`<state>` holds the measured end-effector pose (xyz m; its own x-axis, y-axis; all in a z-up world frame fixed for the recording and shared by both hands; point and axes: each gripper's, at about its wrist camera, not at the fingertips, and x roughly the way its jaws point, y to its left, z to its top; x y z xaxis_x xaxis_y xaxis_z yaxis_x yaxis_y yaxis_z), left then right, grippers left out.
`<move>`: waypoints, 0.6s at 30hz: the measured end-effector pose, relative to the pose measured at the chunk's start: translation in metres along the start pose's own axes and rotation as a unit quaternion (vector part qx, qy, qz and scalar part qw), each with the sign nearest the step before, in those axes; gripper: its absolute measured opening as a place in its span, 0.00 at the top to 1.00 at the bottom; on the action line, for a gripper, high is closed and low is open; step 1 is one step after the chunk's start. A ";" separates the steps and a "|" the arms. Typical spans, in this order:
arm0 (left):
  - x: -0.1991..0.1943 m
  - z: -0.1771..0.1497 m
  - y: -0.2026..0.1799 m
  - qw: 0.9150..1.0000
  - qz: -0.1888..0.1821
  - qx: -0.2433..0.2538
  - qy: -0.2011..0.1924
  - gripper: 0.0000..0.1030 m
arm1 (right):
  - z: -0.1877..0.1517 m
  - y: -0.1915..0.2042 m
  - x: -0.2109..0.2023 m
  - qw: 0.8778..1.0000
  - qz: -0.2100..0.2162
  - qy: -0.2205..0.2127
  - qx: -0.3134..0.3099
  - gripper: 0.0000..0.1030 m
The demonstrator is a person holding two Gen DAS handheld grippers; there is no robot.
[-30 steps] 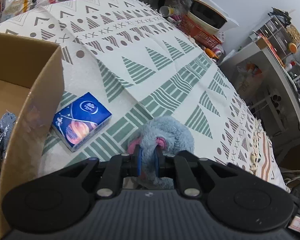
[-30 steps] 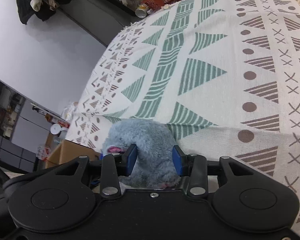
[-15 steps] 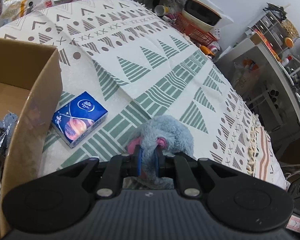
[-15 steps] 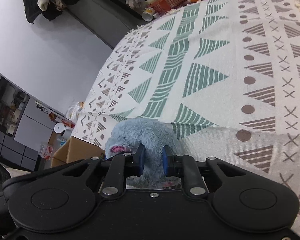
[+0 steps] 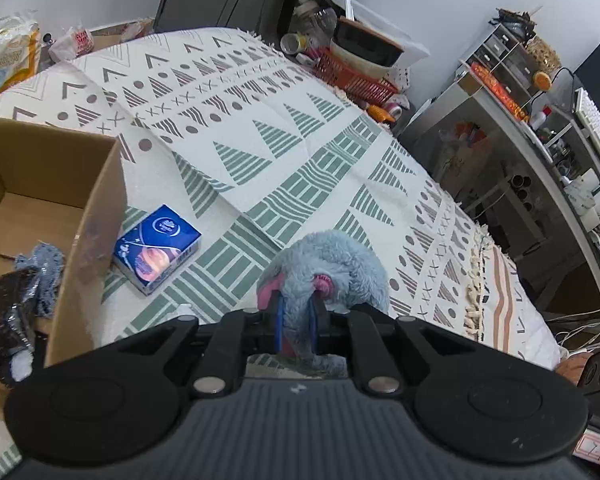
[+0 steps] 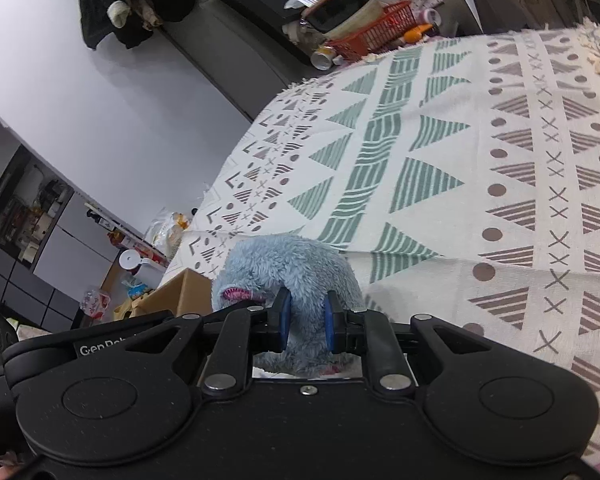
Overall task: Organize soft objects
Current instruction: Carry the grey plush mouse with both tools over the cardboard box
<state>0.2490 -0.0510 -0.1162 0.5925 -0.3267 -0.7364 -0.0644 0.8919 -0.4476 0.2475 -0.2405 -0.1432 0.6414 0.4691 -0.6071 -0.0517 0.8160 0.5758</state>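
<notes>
A blue-grey plush toy (image 5: 336, 264) with pink parts is held above the patterned cloth. My left gripper (image 5: 296, 320) is shut on one end of it. My right gripper (image 6: 305, 316) is shut on the other end of the same plush toy (image 6: 288, 268). An open cardboard box (image 5: 96, 216) stands at the left, holding a grey-blue cloth (image 5: 40, 272) and a dark soft bundle (image 5: 8, 312). The box corner also shows in the right wrist view (image 6: 184, 292). A blue tissue pack (image 5: 158, 248) lies on the cloth beside the box.
The patterned cloth (image 5: 260, 148) covers the table. A red basket (image 5: 356, 80) with bowls and bottles stands at the far edge. Metal shelves (image 5: 540, 152) with clutter stand to the right. Snack bags (image 5: 12, 52) lie at the far left.
My right gripper has closed on the plush toy. Both grippers have lifted it off the cloth, and more of the box interior shows now.
</notes>
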 end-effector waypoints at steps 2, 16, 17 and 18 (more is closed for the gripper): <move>-0.009 0.000 0.001 1.000 0.000 -0.002 -0.003 0.89 | -0.002 0.007 -0.004 1.000 0.003 -0.004 -0.006 0.84; -0.061 0.002 0.012 0.999 -0.004 -0.005 -0.036 0.89 | -0.014 0.051 -0.024 0.999 0.007 -0.027 -0.027 0.84; -0.064 0.002 0.013 0.999 -0.005 -0.005 -0.037 0.89 | -0.016 0.054 -0.024 0.999 0.007 -0.028 -0.027 0.84; -0.066 0.002 0.014 0.999 -0.003 -0.003 -0.038 0.89 | -0.017 0.058 -0.023 0.999 0.006 -0.030 -0.030 0.84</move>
<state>0.2109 -0.0165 -0.0724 0.6515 -0.3083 -0.6932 -0.0648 0.8878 -0.4557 0.2163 -0.1981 -0.1050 0.6851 0.4597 -0.5650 -0.1046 0.8297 0.5483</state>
